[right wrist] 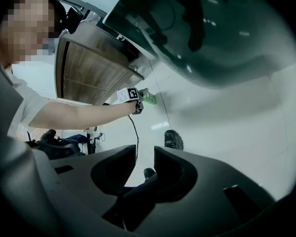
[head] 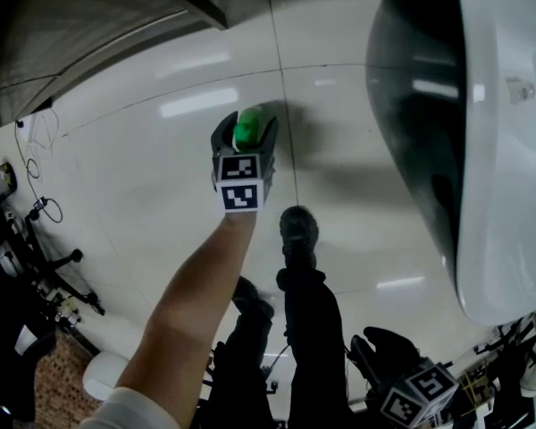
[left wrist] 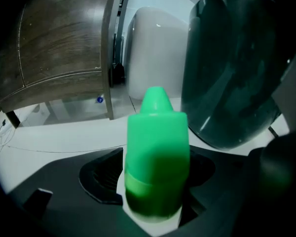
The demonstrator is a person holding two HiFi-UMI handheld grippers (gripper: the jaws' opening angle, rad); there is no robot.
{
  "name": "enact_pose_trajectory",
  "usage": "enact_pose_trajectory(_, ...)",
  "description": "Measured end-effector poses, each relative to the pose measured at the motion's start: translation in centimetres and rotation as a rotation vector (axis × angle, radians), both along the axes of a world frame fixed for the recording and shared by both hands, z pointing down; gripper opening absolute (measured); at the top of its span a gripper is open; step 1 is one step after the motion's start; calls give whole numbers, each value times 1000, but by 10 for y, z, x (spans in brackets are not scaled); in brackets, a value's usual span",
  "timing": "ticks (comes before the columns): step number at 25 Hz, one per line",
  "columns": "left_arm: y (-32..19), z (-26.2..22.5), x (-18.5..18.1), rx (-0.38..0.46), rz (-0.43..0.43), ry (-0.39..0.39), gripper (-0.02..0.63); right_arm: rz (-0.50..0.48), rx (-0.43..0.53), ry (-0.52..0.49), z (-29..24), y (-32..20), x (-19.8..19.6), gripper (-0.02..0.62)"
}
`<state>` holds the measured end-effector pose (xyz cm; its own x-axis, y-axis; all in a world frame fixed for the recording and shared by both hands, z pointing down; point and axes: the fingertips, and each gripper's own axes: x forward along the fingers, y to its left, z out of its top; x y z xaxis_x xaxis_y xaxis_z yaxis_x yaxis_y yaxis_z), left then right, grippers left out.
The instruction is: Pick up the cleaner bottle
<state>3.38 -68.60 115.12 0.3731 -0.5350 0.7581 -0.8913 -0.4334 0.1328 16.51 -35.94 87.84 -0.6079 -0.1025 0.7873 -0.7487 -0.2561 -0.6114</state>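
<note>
Jaws of your left gripper [head: 247, 137] clench the white cleaner bottle with the bright green cap [left wrist: 157, 147], out at arm's length over the glossy pale tiled floor [head: 161, 105]. Your right gripper [right wrist: 141, 157] sits low by your legs, its jaws slightly apart and empty.

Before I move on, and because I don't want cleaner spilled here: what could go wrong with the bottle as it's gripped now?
1. The left gripper is closed on the bottle near its top only, so the body could swing or slip out.
2. The floor beneath is hard tile, with a shoe close by; a drop might spill.
3. The big white fixture sits near on the right; a wide swing may hit it.
</note>
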Motion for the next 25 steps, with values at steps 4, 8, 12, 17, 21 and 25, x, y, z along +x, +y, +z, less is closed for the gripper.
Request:
enact_pose_trajectory(4,4,6,6,6,27,12,327,-2,-7,-2,2,2,-2,118)
enact_pose_trajectory(8,4,9,4,9,28,4,356,-2,1,1,3,5,-2,110)
enact_pose_trajectory(12,0,10,7,14,57,-12,356,6,1,10,5,3,-1,109)
enact_pose_trajectory(17,-4,12,6,12,52,-24,306,-3,-3,-1,6,3,-2,106)
enact_pose_trajectory(21,-7,13,-7,31,44,-81,203,10,4,11,8,5,-4,103)
enact_pose_trajectory(25,-18,12,-24,25,27,-36,170,8,-2,12,10,9,-9,100)
